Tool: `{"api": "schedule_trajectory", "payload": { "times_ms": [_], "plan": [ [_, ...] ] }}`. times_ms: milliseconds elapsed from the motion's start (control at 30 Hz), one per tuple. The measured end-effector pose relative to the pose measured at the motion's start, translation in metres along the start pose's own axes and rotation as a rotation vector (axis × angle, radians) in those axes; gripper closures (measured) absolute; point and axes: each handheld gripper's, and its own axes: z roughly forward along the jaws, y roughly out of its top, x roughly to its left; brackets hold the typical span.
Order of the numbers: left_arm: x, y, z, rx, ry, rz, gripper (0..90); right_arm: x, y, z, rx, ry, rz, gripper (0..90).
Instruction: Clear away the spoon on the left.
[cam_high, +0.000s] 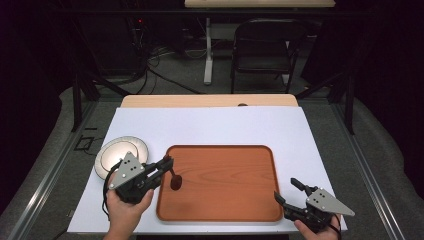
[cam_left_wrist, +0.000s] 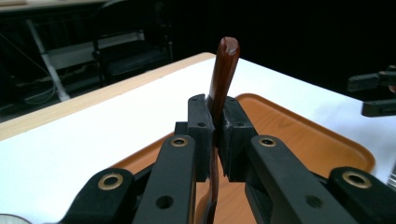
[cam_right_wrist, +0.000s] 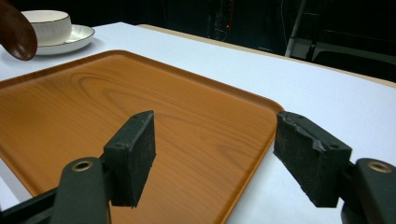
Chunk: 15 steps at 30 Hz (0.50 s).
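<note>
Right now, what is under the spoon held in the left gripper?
The spoon, clamped in the left gripper, hangs over the wooden tray; bare tray and shadow beneath. Whether its bowl touches the tray cannot be told.

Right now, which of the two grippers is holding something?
The left gripper: its jaws clamp the brown spoon over the tray. The right gripper is open.
</note>
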Motion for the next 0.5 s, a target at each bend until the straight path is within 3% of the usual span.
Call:
{"api": "schedule_trajectory", "payload": {
  "times_ms": [233,500],
  "plan": [
    [-0.013,0.005,0.005,0.079,-0.014,0.001,84.0,0.000,0.000,0.000,0.001,0.000,-0.001,28.8],
    [-0.019,0.009,0.016,0.155,-0.015,-0.047,84.0,0.001,0.000,0.000,0.002,0.002,-0.001,28.8]
  ]
}}
